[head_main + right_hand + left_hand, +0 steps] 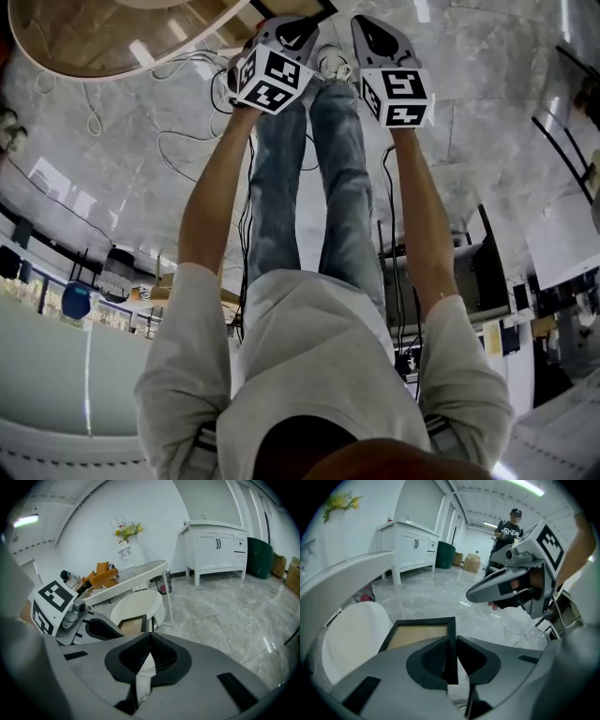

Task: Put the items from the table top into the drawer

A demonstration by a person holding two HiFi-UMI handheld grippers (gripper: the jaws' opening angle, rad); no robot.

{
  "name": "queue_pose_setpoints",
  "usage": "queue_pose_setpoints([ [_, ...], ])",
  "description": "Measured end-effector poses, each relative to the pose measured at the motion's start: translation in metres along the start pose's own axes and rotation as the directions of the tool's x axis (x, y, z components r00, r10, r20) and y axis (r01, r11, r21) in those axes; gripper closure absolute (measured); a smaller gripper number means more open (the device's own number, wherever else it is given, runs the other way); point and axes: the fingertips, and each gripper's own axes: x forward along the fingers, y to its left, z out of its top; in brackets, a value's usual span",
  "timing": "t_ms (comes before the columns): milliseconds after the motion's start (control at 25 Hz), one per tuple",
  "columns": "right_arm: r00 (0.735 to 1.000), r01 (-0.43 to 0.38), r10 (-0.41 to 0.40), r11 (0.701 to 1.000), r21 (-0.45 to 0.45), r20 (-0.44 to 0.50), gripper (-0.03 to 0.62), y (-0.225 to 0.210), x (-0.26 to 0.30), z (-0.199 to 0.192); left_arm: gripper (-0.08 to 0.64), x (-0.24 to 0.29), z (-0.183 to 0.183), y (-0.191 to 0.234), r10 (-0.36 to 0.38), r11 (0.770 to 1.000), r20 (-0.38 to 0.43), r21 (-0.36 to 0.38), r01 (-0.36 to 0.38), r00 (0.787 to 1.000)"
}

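My left gripper (453,641) is shut on the right edge of a black picture frame (419,637) with a tan inside, which sticks out to the left over the floor. My right gripper (150,637) is shut on a thin white cloth (144,674) that hangs down between its pads; I cannot tell cloth from paper. In the head view both grippers, left (286,37) and right (380,42), are held out side by side above the person's legs, pointing down at the marble floor. The right gripper view shows the frame (132,624) in the left gripper.
A wood-topped table (94,42) with a white rim stands at the left, and a round white seat (140,604) is below it. A white cabinet (410,545), a green bin (446,555) and a standing person (511,524) are farther off. Cables (187,141) lie on the floor.
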Motion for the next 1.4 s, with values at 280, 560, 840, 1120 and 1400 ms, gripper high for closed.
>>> queue_pose_setpoints([
  [280,0.999,-0.025,0.024,0.999,-0.037,-0.021,0.568,0.010,0.041,-0.023,0.488,0.015,-0.065,0.026,0.035,0.999,-0.053,-0.038,-0.037,0.998],
  [560,0.999,-0.042,0.041,0.997,-0.058,-0.027,0.568,0.007,0.078,-0.045,0.487,0.050,-0.101,0.053,0.050,0.998,-0.084,-0.045,-0.054,0.995],
  [840,0.998,-0.065,0.063,0.994,-0.083,-0.024,0.568,0.000,0.116,-0.052,0.486,0.085,-0.141,0.080,0.063,0.995,-0.131,-0.073,-0.073,0.989],
  [1120,0.996,-0.084,0.080,0.990,-0.117,-0.036,0.568,-0.007,0.137,-0.063,0.486,0.117,-0.167,0.087,0.058,0.993,-0.144,-0.093,-0.072,0.988],
  [1400,0.994,-0.099,0.093,0.986,-0.132,-0.051,0.568,-0.008,0.144,-0.075,0.485,0.130,-0.176,0.089,0.034,0.990,-0.153,-0.130,-0.054,0.988],
])
